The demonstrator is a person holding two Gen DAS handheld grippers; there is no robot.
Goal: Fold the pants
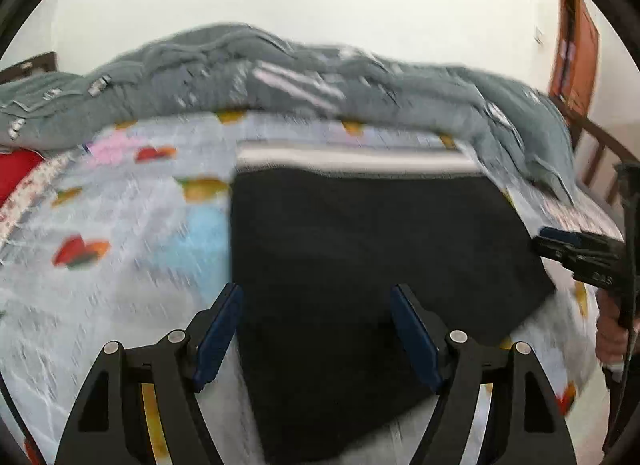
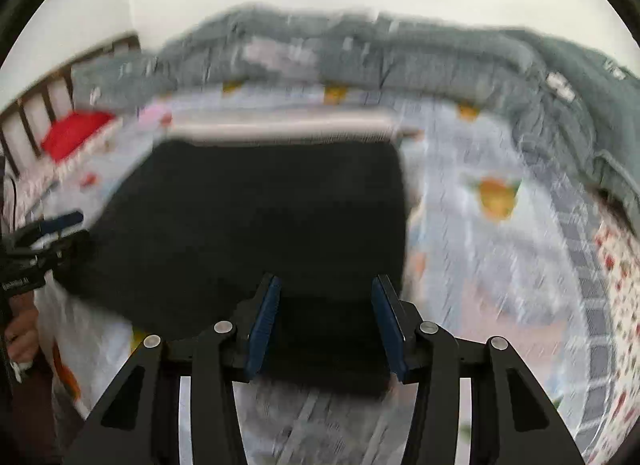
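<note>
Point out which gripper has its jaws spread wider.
The left gripper: its blue pads stand far apart above the black pants; the right gripper's sit closer.

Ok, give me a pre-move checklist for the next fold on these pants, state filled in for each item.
1. Left tongs open, nothing pinched: ok.
2. Right tongs open, nothing pinched: ok.
3. Black pants lying as a flat folded block on the patterned bedsheet: ok.
4. Pale waistband at the far edge, straight: ok.
5. Grey blanket clear of the pants: ok.
6. Layer edges aligned: cannot tell, blurred.
</note>
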